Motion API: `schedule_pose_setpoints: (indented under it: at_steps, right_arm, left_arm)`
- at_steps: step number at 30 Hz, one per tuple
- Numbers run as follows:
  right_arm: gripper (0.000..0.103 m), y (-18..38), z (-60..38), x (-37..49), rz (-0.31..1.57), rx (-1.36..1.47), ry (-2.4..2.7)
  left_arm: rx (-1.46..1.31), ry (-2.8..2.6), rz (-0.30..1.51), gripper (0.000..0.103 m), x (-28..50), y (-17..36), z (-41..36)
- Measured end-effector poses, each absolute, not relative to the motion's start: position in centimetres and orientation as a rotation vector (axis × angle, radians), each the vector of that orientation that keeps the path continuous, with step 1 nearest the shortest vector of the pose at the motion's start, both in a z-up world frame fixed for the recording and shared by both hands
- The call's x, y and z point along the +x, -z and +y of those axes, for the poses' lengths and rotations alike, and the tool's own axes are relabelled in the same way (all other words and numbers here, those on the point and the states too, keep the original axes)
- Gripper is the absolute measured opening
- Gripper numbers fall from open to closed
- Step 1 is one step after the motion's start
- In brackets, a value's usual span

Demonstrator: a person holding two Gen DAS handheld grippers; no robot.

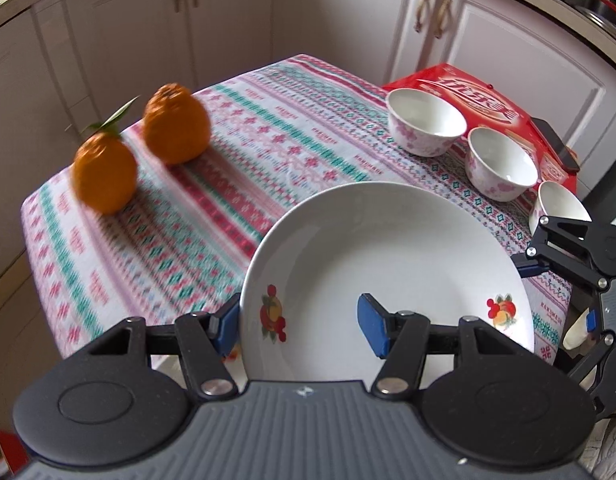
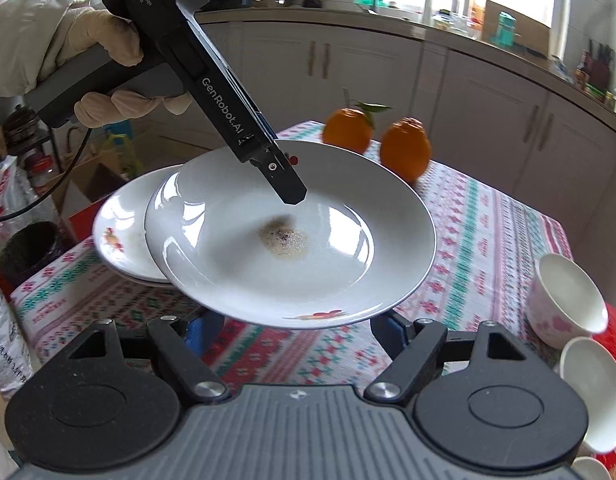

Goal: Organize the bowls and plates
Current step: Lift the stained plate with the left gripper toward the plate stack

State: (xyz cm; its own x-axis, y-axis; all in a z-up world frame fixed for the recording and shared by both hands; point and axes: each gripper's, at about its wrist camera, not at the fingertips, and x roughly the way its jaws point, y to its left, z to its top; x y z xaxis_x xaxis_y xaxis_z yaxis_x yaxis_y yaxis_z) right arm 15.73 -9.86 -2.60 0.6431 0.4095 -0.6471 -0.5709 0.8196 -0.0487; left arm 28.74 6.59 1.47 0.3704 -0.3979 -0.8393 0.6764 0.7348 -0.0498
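- Honestly, left wrist view first: the left tongs [image 1: 298, 330] are pinched nearly shut on the near rim of the white plate [image 1: 388, 248], one blue pad on the inside face and the other outside the rim. The plate sits right in front of them, off the bench [image 1: 228, 152].
- That's a one-edge grip on a wide, glazed plate. My guess is it could pivot or slide out of the pads if the wrist rolls or jerks.
- Ahead and to the right of the tongs are three small bowls [image 1: 426, 120], the nearest just past the plate's edge, with a red box [image 1: 468, 88] and a phone [image 1: 556, 144] behind them. Swing the plate that way and it could clip a bowl.
- Two oranges [image 1: 176, 124] sit ahead to the left. Round stuff rolls if bumped.
- Right wrist view: the right tongs [image 2: 296, 330] have their pads standing apart just under the plate's [image 2: 268, 272] near rim, gripping nothing I can see. So they aren't backing up the hold.
- The left tongs [image 2: 288, 190] come in from the upper left in a gloved hand [image 2: 104, 40] and clamp the far rim. The plate is tilted, with a second plate [image 2: 120, 232] just behind and below it.
- There's a crumby smear [image 2: 284, 240] in the middle of the held plate. More tilt could dump it onto the cloth.
- Setting it down too fast or off-centre on the second plate risks a chip, or a stack that rocks.
- Two bowls [image 2: 568, 300] sit right of the right tongs, close enough to get knocked.
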Motion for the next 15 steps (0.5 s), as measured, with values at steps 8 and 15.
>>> schedule_pose_setpoints:
  at_steps: [8, 15]
  right_arm:
    - [0.084, 2.8, -7.4, 15.2, 0.667, -0.288, -0.64]
    - [0.084, 3.2, -5.7, 15.0, 0.676, -0.317, -0.696]
  left_arm:
    - [0.273, 0.632, 0.98, 0.059, 26.6, -1.0, 10.2]
    - [0.218, 0.582, 0.996, 0.059, 25.5, 0.0, 12.7]
